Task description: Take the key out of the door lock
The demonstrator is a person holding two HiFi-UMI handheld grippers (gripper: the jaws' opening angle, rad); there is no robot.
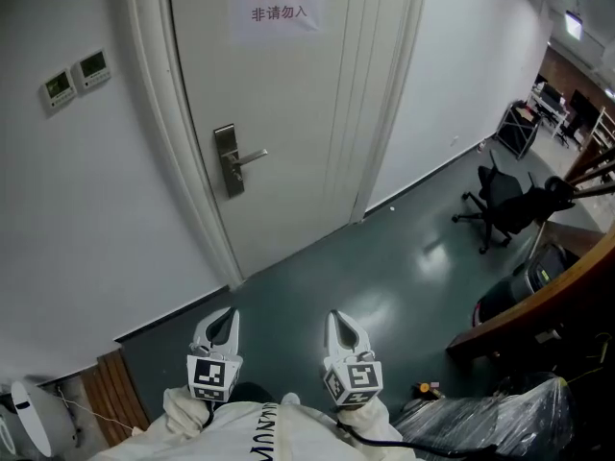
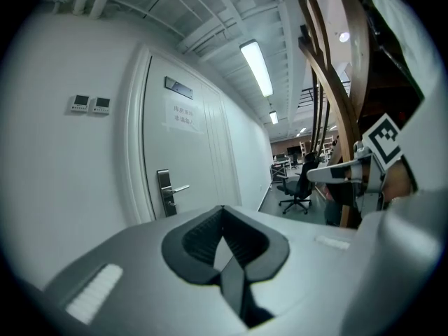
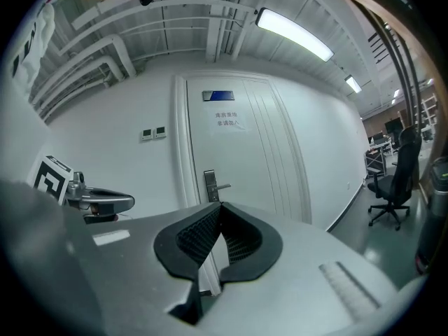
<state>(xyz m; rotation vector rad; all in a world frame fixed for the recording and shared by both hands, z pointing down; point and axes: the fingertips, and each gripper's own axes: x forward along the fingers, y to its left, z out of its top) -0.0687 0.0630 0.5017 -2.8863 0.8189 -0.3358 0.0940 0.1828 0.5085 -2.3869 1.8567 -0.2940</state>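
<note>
Door lock [image 1: 229,161] all views; overdoor plaque [image 3: 220,96] gripper views only.

Door lock plate [image 1: 228,161]: any key in it is too small to make out, in the head view and in both gripper views. The door [image 1: 279,113] is cut off by the head view's top edge. Two wall panels [image 1: 75,77] left of the door have displays too small to read. The bottom edge cuts off the person's sleeves [image 1: 183,413], a white object [image 1: 29,416] in the left corner, and a plastic-wrapped bundle [image 1: 485,419] at the right.
</note>
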